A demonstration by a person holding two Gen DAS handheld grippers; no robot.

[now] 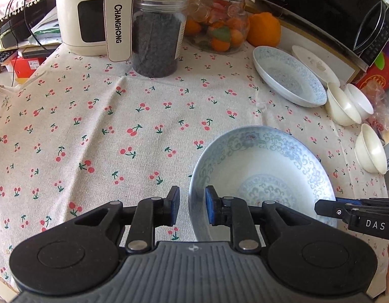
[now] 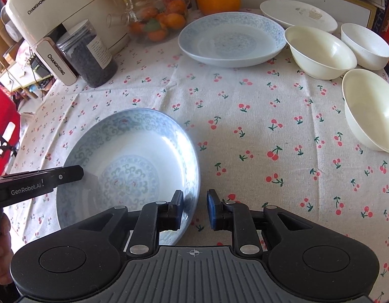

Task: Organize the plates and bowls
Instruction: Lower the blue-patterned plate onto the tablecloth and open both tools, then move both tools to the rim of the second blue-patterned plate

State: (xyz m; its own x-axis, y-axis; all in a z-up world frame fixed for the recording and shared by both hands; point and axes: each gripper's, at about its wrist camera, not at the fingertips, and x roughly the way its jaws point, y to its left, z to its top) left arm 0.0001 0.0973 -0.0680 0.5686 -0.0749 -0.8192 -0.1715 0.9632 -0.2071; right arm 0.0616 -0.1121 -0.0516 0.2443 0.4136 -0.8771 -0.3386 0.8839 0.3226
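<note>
Left gripper (image 1: 192, 205): jaws slightly parted, straddling the near-left rim of the patterned plate (image 1: 262, 174), a sliver of gap showing on both sides, so no firm pinch to be seen. Right gripper (image 2: 195, 208): jaws likewise a little apart, set astride the plate's right rim, pads not visibly pressing. Plate itself flat on the cherry-print worktop (image 1: 118, 116), close in front of both tools.

Further out, a second patterned plate (image 2: 231, 39) toward the back, and behind it a plain white plate (image 2: 297, 15). To the right, three cream bowls, all apart from one another: one (image 2: 320, 51) just beside the far patterned plate, one (image 2: 366, 45) behind it, one (image 2: 368, 111) nearer at the edge.

Progress, judged from the layout: nothing stacked yet. Near plate looks just set down or just about to be taken; two matching plates yet to be joined, white plate and all three bowls yet to be nested or gathered.

Right view alone: full spread of bowls and the white plate unobstructed, plus a hand (image 2: 0, 247) at the lower left. Left view alone: a microwave (image 1: 328, 10) at the back right.
</note>
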